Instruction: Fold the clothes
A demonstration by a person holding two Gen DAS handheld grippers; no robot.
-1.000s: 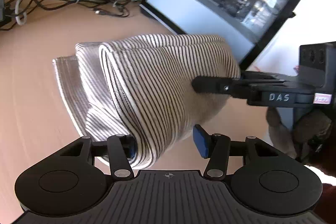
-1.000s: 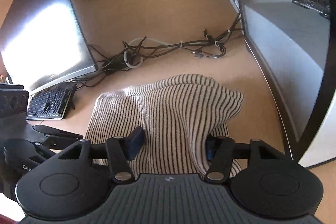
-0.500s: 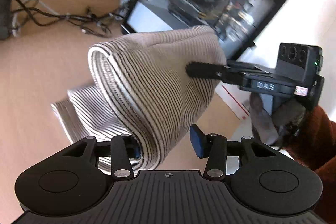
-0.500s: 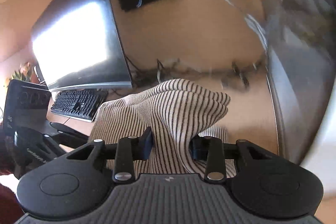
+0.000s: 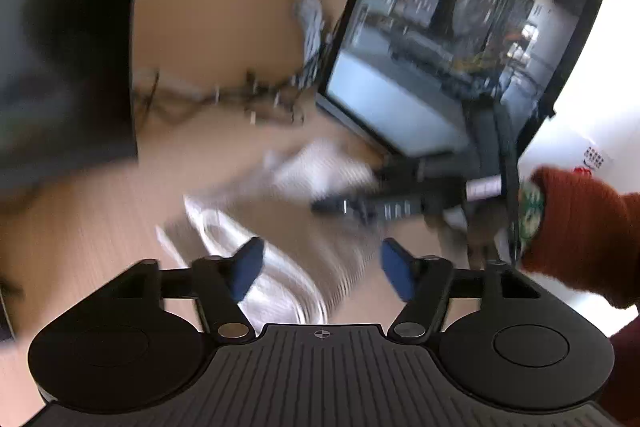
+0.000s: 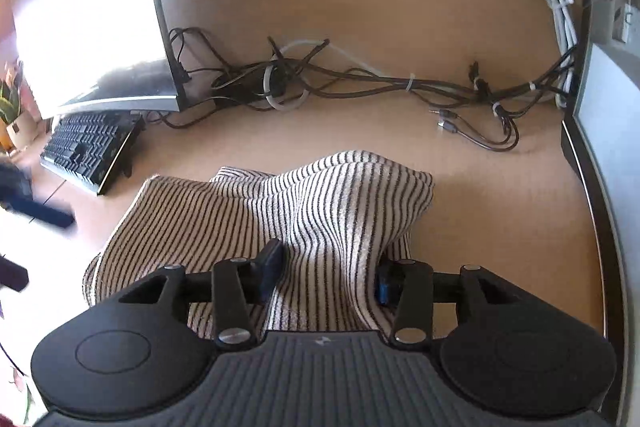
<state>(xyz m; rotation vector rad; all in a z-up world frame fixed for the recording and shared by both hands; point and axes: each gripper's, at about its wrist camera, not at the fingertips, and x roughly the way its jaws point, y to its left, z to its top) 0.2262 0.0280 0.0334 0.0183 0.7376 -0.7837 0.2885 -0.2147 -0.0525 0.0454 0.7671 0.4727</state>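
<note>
Your left wrist view is smeared with motion blur; the right is sharp, though glare blows out the monitor, and fisheye bends both edges.

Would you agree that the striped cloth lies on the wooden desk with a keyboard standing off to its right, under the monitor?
Not quite: in the right wrist view the keyboard stands to the left of the striped cloth, under the monitor. The cloth does lie on the wooden desk.

Black-and-white striped garment, folded and bunched, lying rumpled on tan desk
</note>
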